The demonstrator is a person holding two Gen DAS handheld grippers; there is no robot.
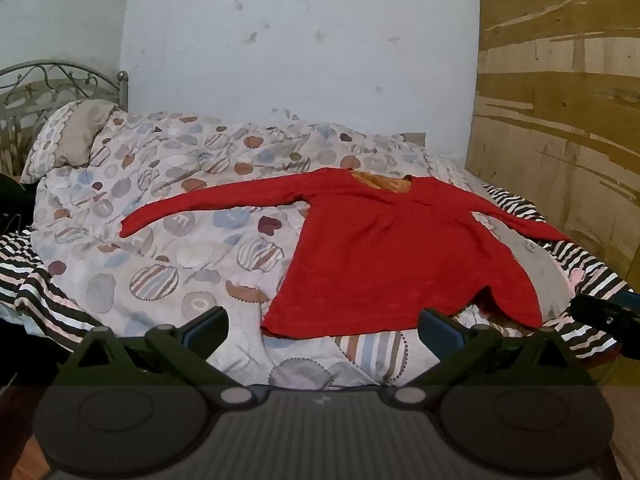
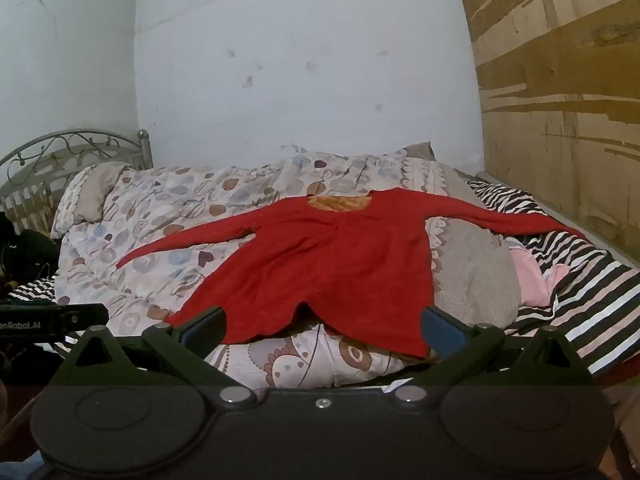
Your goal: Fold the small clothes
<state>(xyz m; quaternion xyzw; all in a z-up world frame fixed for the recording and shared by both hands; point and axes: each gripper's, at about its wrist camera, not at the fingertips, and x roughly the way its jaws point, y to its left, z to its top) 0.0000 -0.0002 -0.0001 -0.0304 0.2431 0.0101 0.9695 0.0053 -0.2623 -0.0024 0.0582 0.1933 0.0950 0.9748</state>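
A small red long-sleeved top (image 1: 384, 256) lies flat on the patterned quilt (image 1: 168, 216), neck away from me, both sleeves spread out to the sides. Its orange lining shows at the neck. In the right wrist view the same red top (image 2: 328, 268) lies centred, its hem nearest me. My left gripper (image 1: 322, 328) hovers just short of the hem, wide open, nothing between its fingers. My right gripper (image 2: 322, 326) is also wide open and empty, its fingers on either side of the hem's width. Neither touches the cloth.
The quilt covers a bed with a striped sheet (image 2: 592, 292) and a metal headboard (image 2: 72, 152) at the left. A pillow (image 1: 76, 136) lies at the head. Grey and pink cloth (image 2: 528, 280) lies right of the top. A white wall and a plywood panel (image 1: 560, 100) stand behind.
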